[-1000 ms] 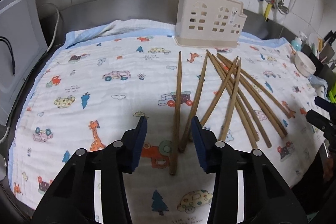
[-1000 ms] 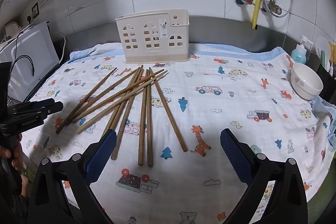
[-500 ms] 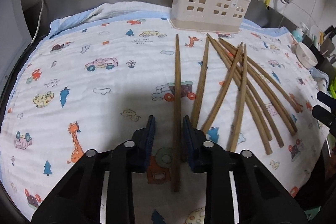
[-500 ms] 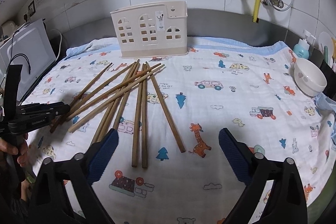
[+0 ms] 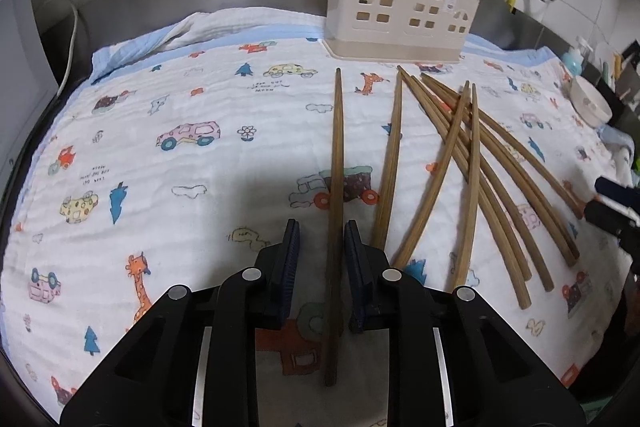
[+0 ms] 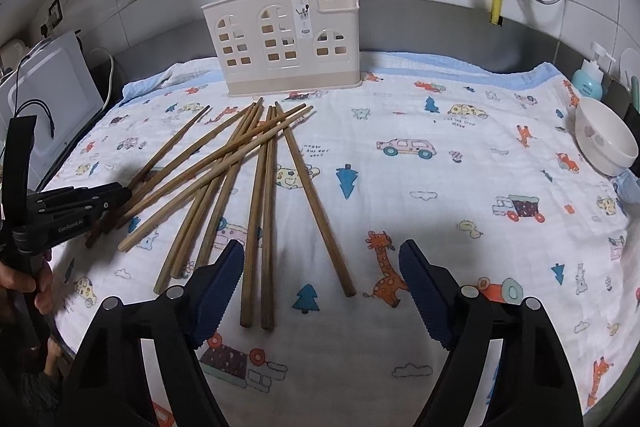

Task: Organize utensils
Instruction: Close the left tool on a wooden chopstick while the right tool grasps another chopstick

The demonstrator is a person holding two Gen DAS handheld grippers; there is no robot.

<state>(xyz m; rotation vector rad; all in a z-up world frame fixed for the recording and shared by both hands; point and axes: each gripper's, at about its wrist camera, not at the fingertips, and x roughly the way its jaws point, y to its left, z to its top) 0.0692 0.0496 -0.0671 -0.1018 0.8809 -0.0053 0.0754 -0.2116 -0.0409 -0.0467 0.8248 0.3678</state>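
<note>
Several brown wooden chopsticks (image 5: 472, 163) lie fanned on a cartoon-print cloth (image 5: 180, 167), in front of a cream utensil holder (image 5: 400, 11) that stands upright at the back. My left gripper (image 5: 322, 231) has narrow jaws astride the leftmost chopstick (image 5: 336, 147). A gap still shows beside the left pad. My right gripper (image 6: 322, 251) is wide and its jaws are closing. The near ends of a chopstick pair (image 6: 258, 267) and of one slanted chopstick (image 6: 320, 219) lie between them, untouched. The holder (image 6: 280, 39) looks empty through its cut-outs.
A white bowl (image 6: 604, 143) and a blue soap bottle (image 6: 587, 81) sit at the right edge. A white appliance (image 6: 48, 99) with a cable stands at the left. The left gripper (image 6: 80, 203) and a hand show at the left. Pipes run down the tiled wall.
The left jaws have narrowed around the leftmost chopstick and the gripper has sunk closer to the cloth. The right jaws have narrowed and moved down over the chopsticks' near ends.
</note>
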